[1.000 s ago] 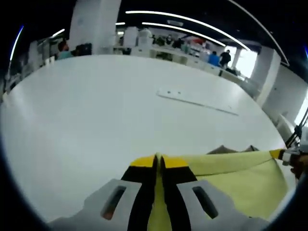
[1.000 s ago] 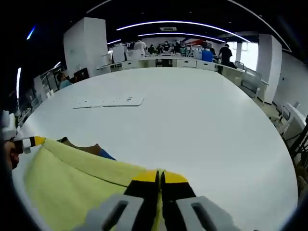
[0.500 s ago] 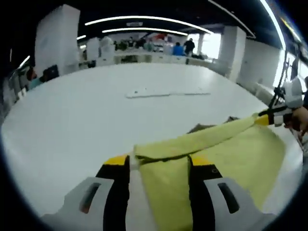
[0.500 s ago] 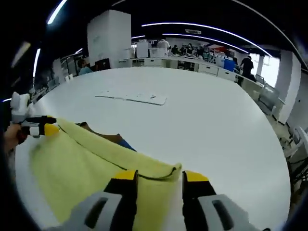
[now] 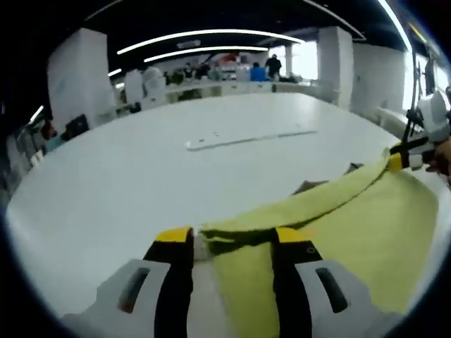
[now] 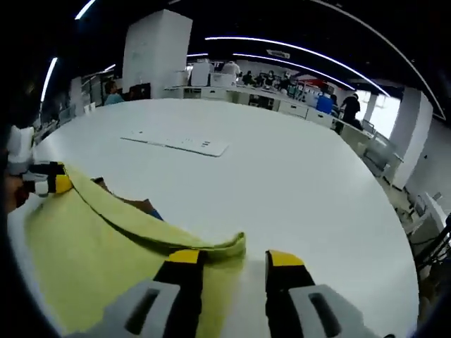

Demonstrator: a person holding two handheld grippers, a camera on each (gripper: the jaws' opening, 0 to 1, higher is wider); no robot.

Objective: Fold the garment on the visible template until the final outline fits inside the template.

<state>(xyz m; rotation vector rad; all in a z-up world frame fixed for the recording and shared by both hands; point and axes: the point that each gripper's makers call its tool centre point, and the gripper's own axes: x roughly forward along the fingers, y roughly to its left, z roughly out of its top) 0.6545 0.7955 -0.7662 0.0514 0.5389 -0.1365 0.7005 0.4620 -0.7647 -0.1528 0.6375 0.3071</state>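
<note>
Yellow garment (image 5: 331, 225) — both grippers' fingers apart.

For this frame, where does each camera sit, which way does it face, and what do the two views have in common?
Left gripper view: rides on the left gripper, looking forward along its open jaws over the yellow garment and the white table; the right gripper enters at the right edge.
Right gripper view: rides on the right gripper, jaws open, facing across the same table; the left gripper enters at the left.
Shared: the garment's folded edge, the flat white strip on the table, and the room behind.
</note>
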